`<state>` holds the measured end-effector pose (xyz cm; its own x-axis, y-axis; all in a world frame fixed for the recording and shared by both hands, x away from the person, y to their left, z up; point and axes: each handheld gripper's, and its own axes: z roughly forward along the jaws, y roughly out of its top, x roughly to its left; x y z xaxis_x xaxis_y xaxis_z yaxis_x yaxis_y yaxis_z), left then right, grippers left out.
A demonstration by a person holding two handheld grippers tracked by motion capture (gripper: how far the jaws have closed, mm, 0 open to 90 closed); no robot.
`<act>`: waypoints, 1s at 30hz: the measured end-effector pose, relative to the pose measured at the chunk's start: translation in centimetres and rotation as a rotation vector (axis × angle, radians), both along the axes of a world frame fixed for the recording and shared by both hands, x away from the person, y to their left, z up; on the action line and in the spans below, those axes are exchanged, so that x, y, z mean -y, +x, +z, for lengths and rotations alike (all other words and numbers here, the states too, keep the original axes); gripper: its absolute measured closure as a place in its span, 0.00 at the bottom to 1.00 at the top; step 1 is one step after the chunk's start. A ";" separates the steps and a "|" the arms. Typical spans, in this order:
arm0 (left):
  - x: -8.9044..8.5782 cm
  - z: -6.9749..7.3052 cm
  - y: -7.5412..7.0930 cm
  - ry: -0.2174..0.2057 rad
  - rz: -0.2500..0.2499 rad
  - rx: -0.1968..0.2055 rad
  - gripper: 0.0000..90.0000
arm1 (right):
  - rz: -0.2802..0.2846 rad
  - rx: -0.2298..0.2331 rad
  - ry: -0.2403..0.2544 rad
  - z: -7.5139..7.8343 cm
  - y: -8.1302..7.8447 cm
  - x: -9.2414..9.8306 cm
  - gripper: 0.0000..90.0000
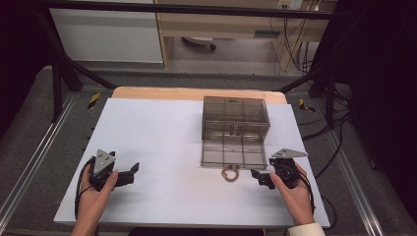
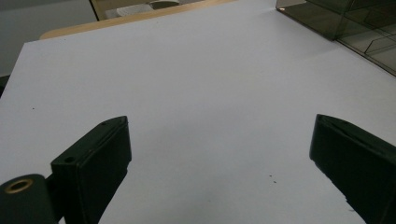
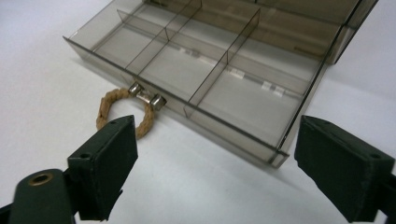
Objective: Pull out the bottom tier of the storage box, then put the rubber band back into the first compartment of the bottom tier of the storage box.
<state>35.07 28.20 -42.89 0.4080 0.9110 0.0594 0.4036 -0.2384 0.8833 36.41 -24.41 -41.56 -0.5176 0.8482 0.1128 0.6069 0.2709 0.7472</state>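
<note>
My right gripper [image 1: 259, 178] sits with jaws spread wide and nothing between them, just beside the rope ring [image 3: 122, 113]. That ring hangs from the front edge of the open, smoky plastic box [image 1: 234, 129], resting on the white table [image 1: 162, 132]. My left gripper [image 1: 129, 173] also stands open and empty, well apart from the box.

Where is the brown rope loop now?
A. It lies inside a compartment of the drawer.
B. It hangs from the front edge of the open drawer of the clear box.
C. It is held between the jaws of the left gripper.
B: the rope loop is fixed by a small metal clasp to the front wall of the pulled-out drawer and lies on the white table, outside the compartments.
</note>
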 end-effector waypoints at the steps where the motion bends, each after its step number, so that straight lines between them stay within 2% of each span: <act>1: 0.0 0.0 0.0 0.000 0.000 0.001 0.06 | 0.001 0.010 -0.002 0.1 0.0 0.0 0.17; 4: 0.0 0.0 0.0 0.002 -0.002 0.000 0.06 | 0.010 0.050 -0.012 0.2 -0.1 -0.1 0.17; 9: 0.0 -0.1 0.1 0.002 -0.004 -0.003 0.06 | -0.005 0.124 -0.032 -0.4 -0.1 -0.5 0.12; 13: 0.1 -0.1 0.1 0.003 -0.004 -0.005 0.06 | -0.010 0.153 -0.004 -0.9 -0.1 -0.8 0.12; 16: 0.0 0.0 0.0 0.001 -0.002 -0.004 0.06 | 0.010 0.142 0.013 -0.8 -0.2 -1.0 0.12; 21: 0.0 0.0 0.0 0.001 0.000 -0.004 0.06 | 0.049 0.096 0.025 -0.6 -0.2 -1.8 0.06; 28: -0.1 -0.1 0.0 -0.008 0.002 -0.007 0.06 | 0.060 0.096 -0.004 -0.6 -0.2 -2.9 0.10; 30: -0.1 -0.2 0.0 -0.010 0.001 -0.009 0.06 | 0.070 0.074 -0.023 -0.4 -0.3 -3.3 0.13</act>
<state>35.10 28.31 -43.04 0.4072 0.9122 0.0462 0.4121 -0.2287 0.8820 36.16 -21.11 -42.00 -0.5818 0.8116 0.0534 0.5295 0.3281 0.7823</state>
